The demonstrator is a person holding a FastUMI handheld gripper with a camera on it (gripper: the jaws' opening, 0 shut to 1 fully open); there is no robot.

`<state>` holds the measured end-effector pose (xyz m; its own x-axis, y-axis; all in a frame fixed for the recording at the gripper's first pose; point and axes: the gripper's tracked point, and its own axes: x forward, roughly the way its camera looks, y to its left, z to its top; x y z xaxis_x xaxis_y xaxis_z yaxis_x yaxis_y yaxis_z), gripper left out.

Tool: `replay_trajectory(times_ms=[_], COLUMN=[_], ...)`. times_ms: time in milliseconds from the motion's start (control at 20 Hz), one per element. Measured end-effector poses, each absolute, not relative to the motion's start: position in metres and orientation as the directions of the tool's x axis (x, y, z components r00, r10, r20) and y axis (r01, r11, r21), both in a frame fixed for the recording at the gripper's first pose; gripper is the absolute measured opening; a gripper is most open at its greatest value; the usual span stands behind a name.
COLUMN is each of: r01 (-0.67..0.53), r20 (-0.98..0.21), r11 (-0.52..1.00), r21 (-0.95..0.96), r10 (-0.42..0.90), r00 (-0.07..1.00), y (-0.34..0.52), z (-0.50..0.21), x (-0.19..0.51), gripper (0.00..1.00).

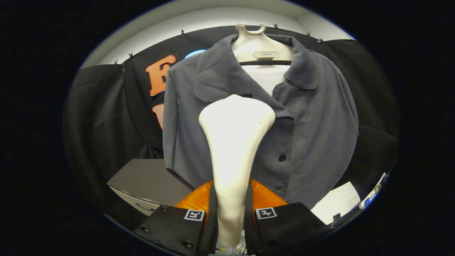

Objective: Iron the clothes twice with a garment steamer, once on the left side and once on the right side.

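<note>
**Steamer head stands upright against the left front of the jacket**

At the bottom centre of the frame the gripper [230, 213] has its two fingers closed on the garment steamer [233, 156], one pressing the narrow handle from each side, so the tool is firmly clamped and not loose. The steamer's long axis runs straight up from between the fingers toward the middle of the frame, narrow at the grip and flaring to a broad rounded head. Just behind the handle, still low in the frame, an orange rounded part [193, 200] shows on either side of it; what it belongs to I cannot tell.

Beyond the head hangs the grey jacket [320, 117], filling the centre of the frame. The head sits over the picture-left front panel, just below the left lapel and to the left of the buttoned placket [282, 157]. Whether the head's face touches the cloth or hovers just in front cannot be told from here. The jacket's long axis is vertical too, parallel to the steamer, so in my judgement the coming stroke should run along that shared line, down the panel toward the hem; the picture-right panel lies across the placket and looks untouched from this position.

Higher up, at the top centre, the collar opens around a pale hanger [259, 46]. At the lower left a grey cabinet [149, 181] stands beside the jacket's hem, and a white sheet [337, 202] lies at the lower right
</note>
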<state>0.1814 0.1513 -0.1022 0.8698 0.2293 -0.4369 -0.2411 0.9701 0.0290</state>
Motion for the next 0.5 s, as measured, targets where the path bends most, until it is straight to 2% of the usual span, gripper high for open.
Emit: replay_trajectory(times_ms=[500], r01=[-0.234], r20=[-0.516], r11=[0.972], r21=[0.033], r10=[0.217], r00=[0.829], y=[0.141], z=[-0.156], x=[0.172], gripper=[0.38])
